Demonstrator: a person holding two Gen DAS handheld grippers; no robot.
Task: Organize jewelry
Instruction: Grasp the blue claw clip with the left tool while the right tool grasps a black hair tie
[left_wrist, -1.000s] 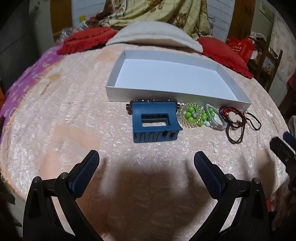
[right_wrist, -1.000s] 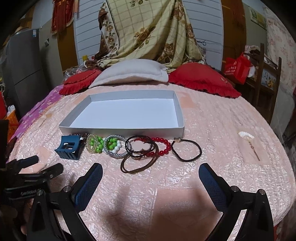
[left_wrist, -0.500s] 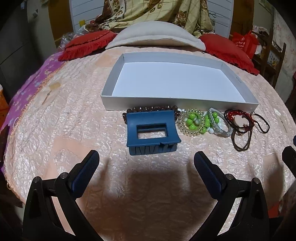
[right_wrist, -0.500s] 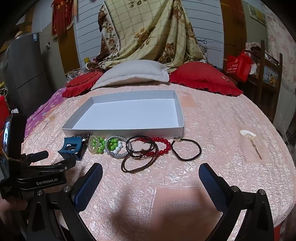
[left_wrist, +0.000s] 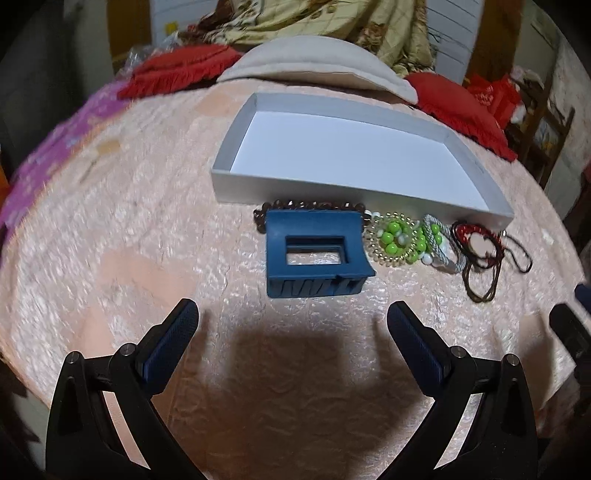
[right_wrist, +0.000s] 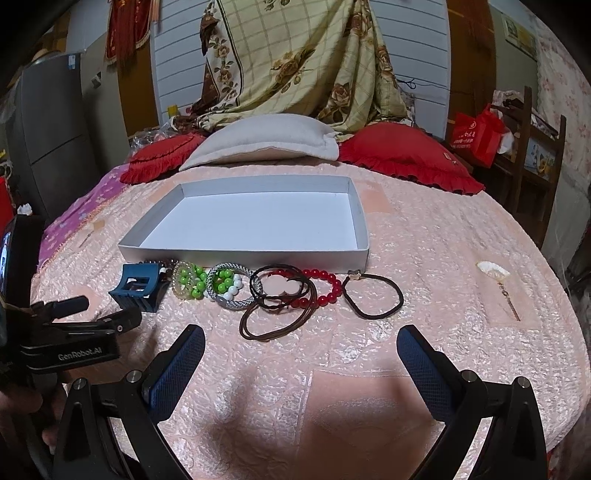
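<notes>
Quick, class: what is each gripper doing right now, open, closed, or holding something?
Left gripper: open, holding nothing.
Right gripper: open, holding nothing.

The left gripper (left_wrist: 291, 317) hovers low with its two fingers spread wide apart and nothing between them; the blue pads (left_wrist: 168, 345) face inward. From the right wrist view it shows at the left edge, its fingers (right_wrist: 92, 312) pointing to the right. The right gripper (right_wrist: 301, 341) is also spread wide and holds nothing, its blue pads (right_wrist: 177, 373) angled inward. A bit of the person's left hand (right_wrist: 22, 406) grips the left gripper's body.
</notes>
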